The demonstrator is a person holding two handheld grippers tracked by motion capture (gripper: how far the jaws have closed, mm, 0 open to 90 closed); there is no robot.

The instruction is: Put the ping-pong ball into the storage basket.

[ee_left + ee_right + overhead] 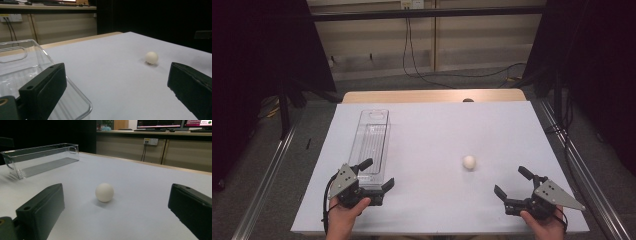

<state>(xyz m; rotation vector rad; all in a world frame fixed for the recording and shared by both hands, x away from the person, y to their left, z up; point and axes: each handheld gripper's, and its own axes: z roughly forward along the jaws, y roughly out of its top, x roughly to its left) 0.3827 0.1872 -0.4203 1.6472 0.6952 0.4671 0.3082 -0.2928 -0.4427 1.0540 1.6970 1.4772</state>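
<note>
A white ball (469,162) sits on the surface (432,130), between and ahead of both grippers. The left gripper (373,174) spans the clear bin's (373,140) near end, the right gripper (513,181) faces the ball; both jaws wide open, empty.

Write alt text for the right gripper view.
A small white ball sits on a pale table surface, centred between the open black jaws of the right tongs, untouched. An empty clear plastic bin lies farther back at the left, with a wooden counter and monitors behind.
</note>
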